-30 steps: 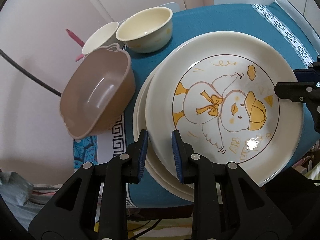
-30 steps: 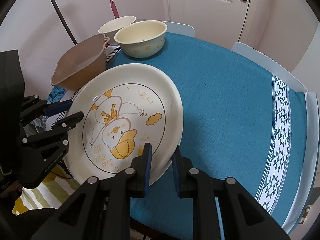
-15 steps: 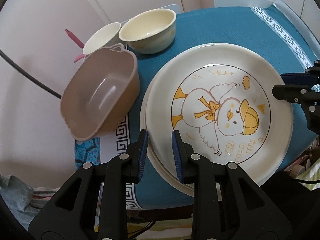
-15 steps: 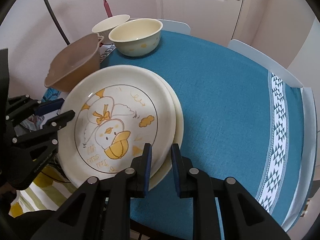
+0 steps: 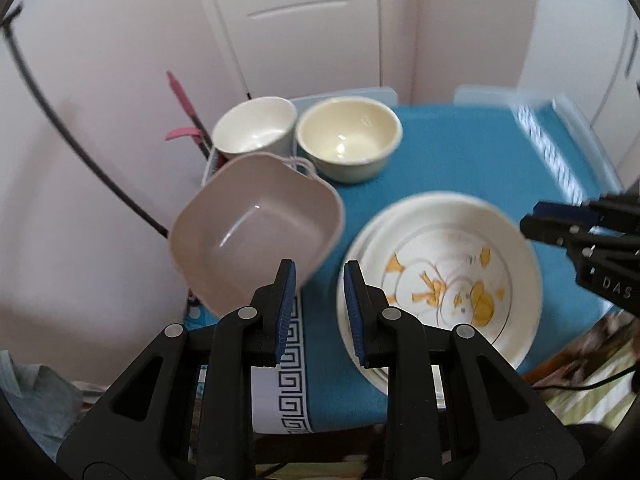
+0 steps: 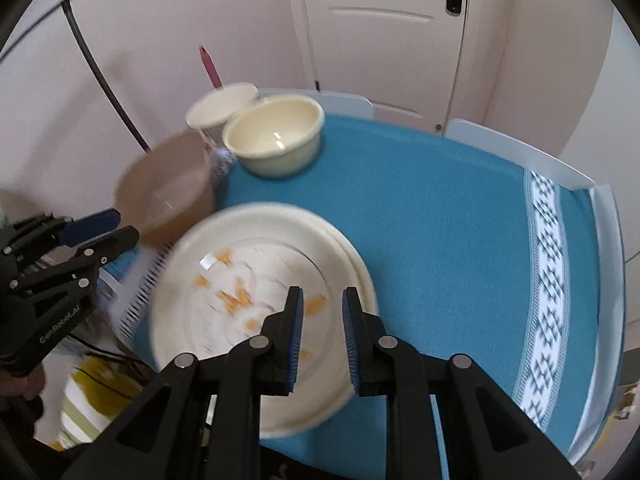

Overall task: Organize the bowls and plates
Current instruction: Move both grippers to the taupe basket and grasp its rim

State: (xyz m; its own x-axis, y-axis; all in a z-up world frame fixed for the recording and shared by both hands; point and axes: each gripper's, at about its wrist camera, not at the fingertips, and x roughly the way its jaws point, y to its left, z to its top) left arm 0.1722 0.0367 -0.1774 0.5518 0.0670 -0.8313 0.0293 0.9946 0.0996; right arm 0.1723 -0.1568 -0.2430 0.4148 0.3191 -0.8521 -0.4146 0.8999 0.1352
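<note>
Both my hand-held grippers [image 5: 320,312] [image 6: 322,338] hang narrow, empty; white duck-print plates [image 5: 440,280] stacked, square brown plastic bowl [image 5: 256,228] probably next.

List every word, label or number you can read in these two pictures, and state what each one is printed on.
"DAS": white letters on the black body of the right hand-held gripper; the print runs out of frame.
"GenRobot.AI": white print on the black body of the left hand-held gripper.
Yellow lettering on the round white duck-picture plate: too blurred to read.
Nothing else carries readable text.
</note>
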